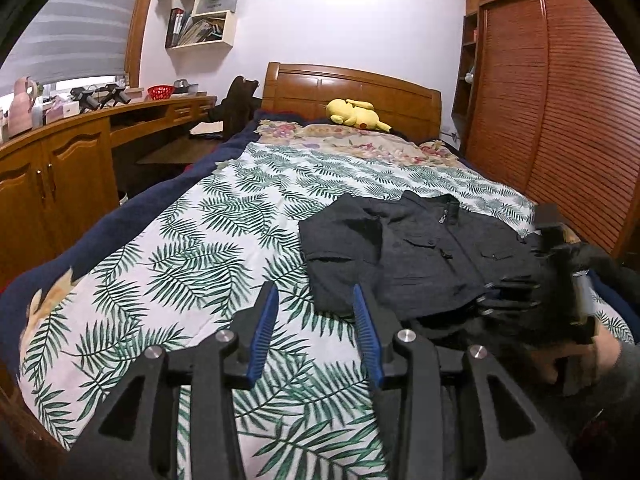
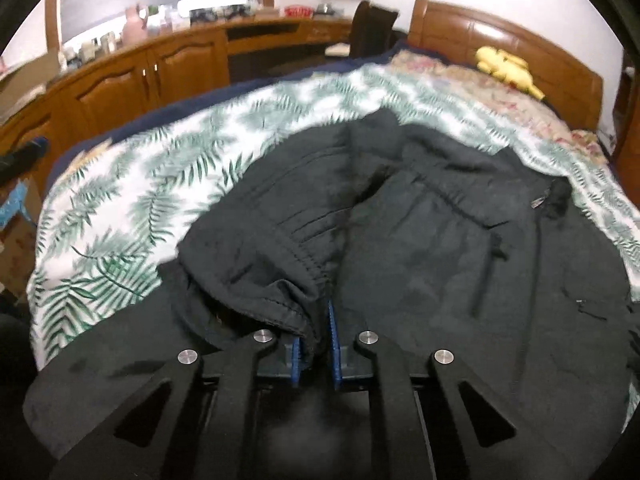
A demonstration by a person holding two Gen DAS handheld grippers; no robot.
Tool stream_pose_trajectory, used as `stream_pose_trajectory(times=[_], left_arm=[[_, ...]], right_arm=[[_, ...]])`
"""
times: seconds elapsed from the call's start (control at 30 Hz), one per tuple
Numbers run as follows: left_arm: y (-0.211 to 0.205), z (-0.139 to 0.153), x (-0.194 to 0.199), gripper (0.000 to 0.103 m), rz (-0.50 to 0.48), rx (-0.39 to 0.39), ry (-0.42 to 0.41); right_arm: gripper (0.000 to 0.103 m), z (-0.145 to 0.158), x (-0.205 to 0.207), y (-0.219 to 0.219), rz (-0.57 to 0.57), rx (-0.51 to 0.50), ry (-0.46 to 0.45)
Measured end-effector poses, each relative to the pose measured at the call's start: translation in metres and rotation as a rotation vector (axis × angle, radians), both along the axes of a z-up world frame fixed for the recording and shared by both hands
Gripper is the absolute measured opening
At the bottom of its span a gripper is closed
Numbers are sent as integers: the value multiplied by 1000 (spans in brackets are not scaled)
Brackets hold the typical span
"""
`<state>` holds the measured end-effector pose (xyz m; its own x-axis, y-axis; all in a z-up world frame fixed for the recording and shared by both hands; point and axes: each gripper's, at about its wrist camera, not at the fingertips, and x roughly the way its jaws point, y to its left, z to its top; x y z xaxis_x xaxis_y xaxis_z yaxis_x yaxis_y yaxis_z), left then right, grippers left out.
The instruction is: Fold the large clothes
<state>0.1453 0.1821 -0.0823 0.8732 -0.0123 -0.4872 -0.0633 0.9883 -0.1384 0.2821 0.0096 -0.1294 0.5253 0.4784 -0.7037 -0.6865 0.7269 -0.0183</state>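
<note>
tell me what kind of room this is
A home bedroom, most likely. A bed with a wooden headboard and leaf-print bedspread fills the view, a louvered wooden wardrobe stands beside it, and a yellow plush toy lies by the headboard.

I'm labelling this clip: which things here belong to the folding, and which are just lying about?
Folding: dark jacket, right gripper shut on its cuff, open left gripper, bed cover.
Lying about: yellow plush toy, red basket, wall shelf.

Jacket (image 1: 420,256) on bed (image 1: 168,264); plush toy (image 1: 354,114) behind, by headboard (image 1: 352,88).
</note>
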Motion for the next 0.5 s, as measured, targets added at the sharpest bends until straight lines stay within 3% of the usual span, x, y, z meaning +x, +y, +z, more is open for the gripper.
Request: stream_pose_trajectory(times=[0.3, 0.5], left_arm=[[-37, 6, 13, 37, -74, 21, -24], [-59, 9, 24, 37, -104, 27, -36]], right_arm=[[3, 49, -37, -94, -115, 107, -90], [3, 44, -37, -131, -191, 92, -82]])
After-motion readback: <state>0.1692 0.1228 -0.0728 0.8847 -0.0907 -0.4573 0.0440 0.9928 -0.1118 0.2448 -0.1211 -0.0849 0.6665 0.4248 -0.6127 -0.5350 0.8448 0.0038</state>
